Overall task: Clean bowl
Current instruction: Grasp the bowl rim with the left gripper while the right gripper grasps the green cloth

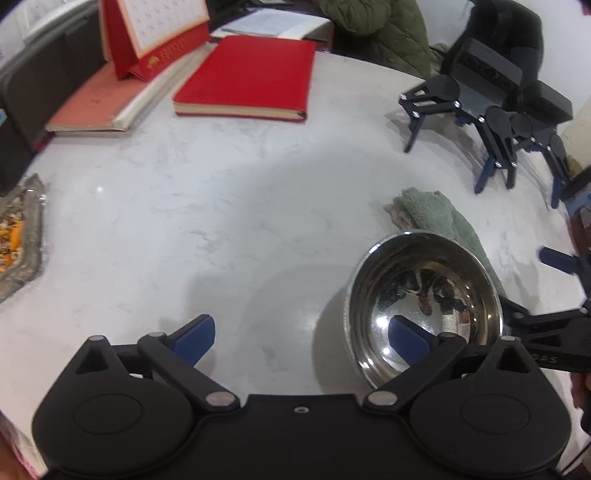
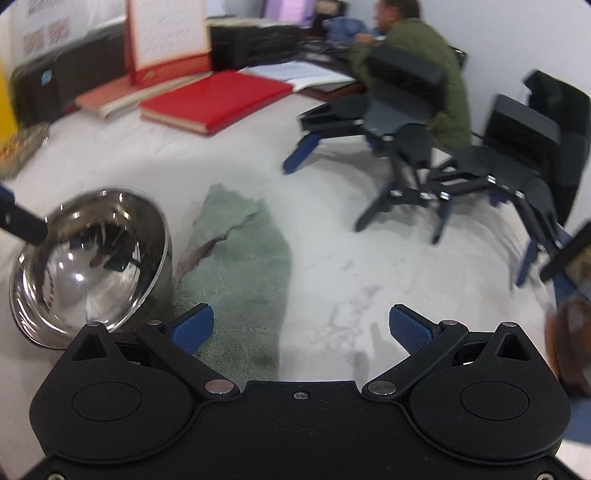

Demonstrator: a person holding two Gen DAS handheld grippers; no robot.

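Observation:
A shiny steel bowl [image 1: 424,295] stands on the white marble table [image 1: 221,221], and a green cloth [image 1: 436,214] lies right behind it. My left gripper [image 1: 303,339] is open. Its right pad [image 1: 408,341] hangs inside the bowl and its left pad stays outside, so the near rim sits between the jaws, untouched. In the right wrist view the bowl [image 2: 92,258] is at the left with the cloth [image 2: 240,266] beside it. My right gripper [image 2: 301,328] is open and low over the table. Its left pad [image 2: 192,326] is over the cloth's near edge.
Several spare black grippers [image 2: 424,158] stand on the table at the back right. Red books [image 1: 247,77] and a desk calendar [image 1: 159,33] lie at the back left. A tray of snacks [image 1: 18,240] sits at the left edge. A person in a green jacket [image 2: 413,55] sits beyond the table.

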